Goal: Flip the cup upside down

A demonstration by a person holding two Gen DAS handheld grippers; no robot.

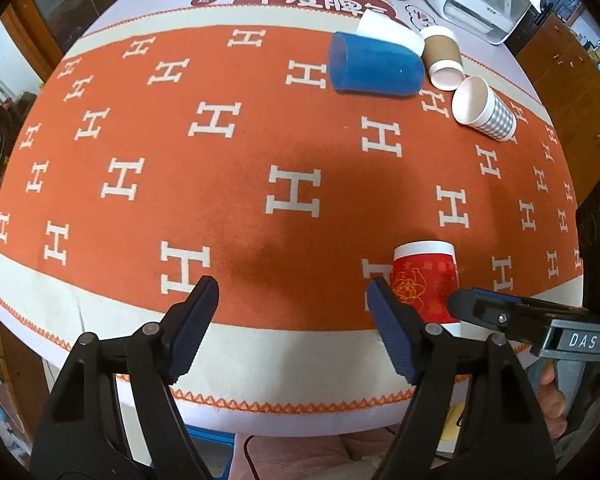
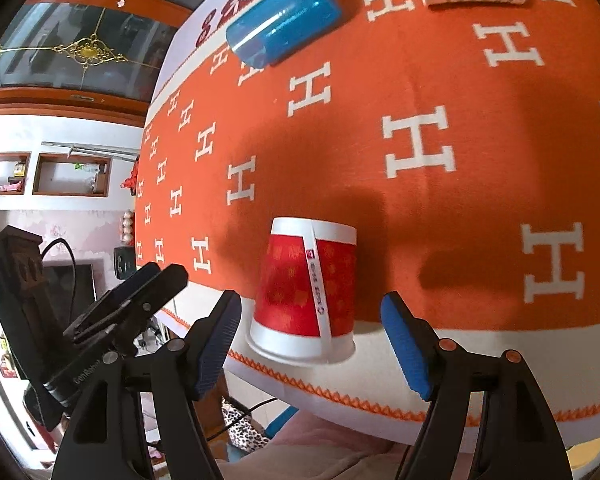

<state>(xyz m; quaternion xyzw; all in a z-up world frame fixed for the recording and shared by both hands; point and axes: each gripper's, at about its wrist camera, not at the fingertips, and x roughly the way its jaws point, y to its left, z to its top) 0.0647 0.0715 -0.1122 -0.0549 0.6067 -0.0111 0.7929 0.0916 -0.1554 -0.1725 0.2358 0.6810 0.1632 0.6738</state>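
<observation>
The right tongs (image 2: 310, 344) are nearest to the camera, and their two blue pads are spread wide, with nothing between them that they press. The red cup (image 2: 306, 292) sits just in front of them, in line with the gap, but neither pad touches it. This cup is at the near edge of the table (image 2: 480, 368), on the white border of the orange cloth (image 2: 440, 80). Its wide rim is down on the cloth and its narrow bottom points up, so I judge that it is already upside down and the flip is done. The wide opening of the tongs fits with a cup that stands by itself.

The left tongs (image 1: 292, 324) are also open and empty. They hang over the near edge of the table, to the left of the red cup (image 1: 424, 280), and they seem only to wait, because one pair of tongs is enough for a light paper cup.

At the far side of the table lie four other cups on their sides: a blue cup (image 1: 374, 66), a white cup (image 1: 392, 34) behind it, a brown cup (image 1: 444, 58) and a checked cup (image 1: 484, 108). They are well apart from the red one. If one of them must be turned next, it can roll, so the grip should come across its round wall.
</observation>
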